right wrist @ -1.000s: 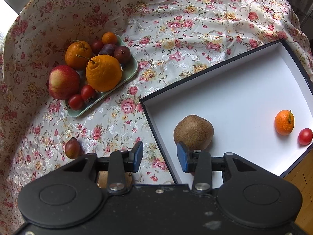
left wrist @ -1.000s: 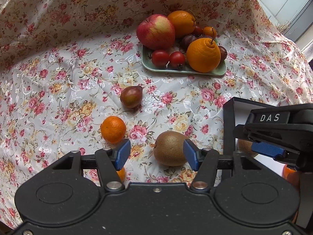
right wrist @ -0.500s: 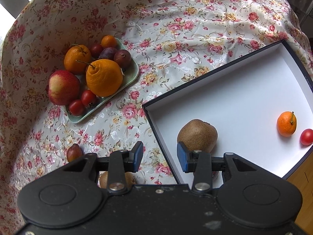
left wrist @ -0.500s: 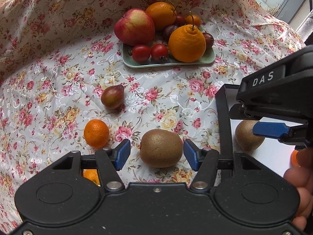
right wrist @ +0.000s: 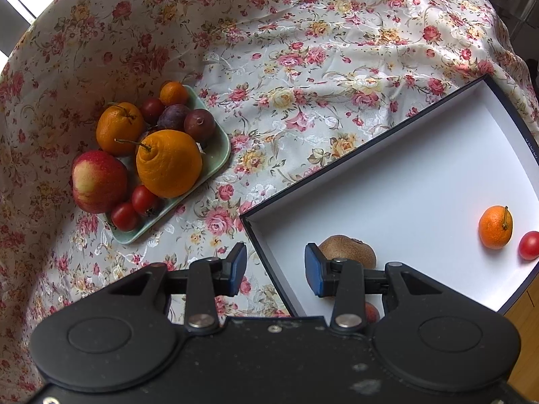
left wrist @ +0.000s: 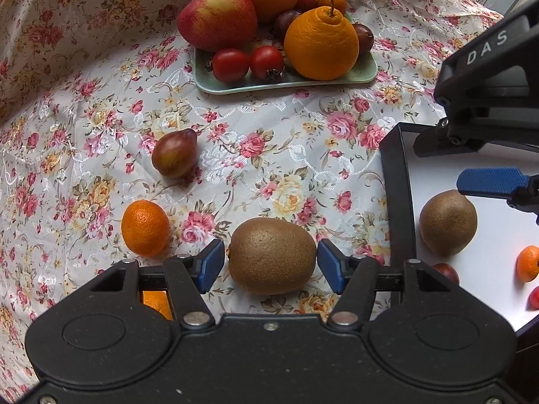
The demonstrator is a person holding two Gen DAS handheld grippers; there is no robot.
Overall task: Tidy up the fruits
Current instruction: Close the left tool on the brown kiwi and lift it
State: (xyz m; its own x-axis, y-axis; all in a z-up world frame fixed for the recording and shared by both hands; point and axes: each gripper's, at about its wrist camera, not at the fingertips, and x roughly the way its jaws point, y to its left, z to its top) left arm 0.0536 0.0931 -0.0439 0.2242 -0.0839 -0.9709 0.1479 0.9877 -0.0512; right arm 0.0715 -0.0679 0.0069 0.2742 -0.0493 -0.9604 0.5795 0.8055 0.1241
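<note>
Landmark: the white box (left wrist: 397, 181) with dark walls, on the table's floral cloth (left wrist: 269, 134).

- Mandarin (left wrist: 145, 228): on the cloth, well left of the box.
- Reddish plum-like fruit (left wrist: 175, 157): on the cloth, left of the box, behind the mandarin.
- Left tongs (left wrist: 270, 267): left of the box. Jaws wide and just been opening, straddling a kiwi (left wrist: 272, 256) that lies on the cloth; small gaps show at both pads, so not gripped.
- Green plate (left wrist: 286, 82): behind and left of the box, heaped with apple (left wrist: 217, 17), large oranges, tomatoes, plums.
- Right tongs (right wrist: 275, 266): over the box's near-left corner, jaws partly apart, holding nothing.
- Second kiwi (right wrist: 348, 247): inside the box, beside the right pad.
- Small mandarin (right wrist: 495, 227), cherry tomato (right wrist: 529, 245): inside the box, far right.
</note>
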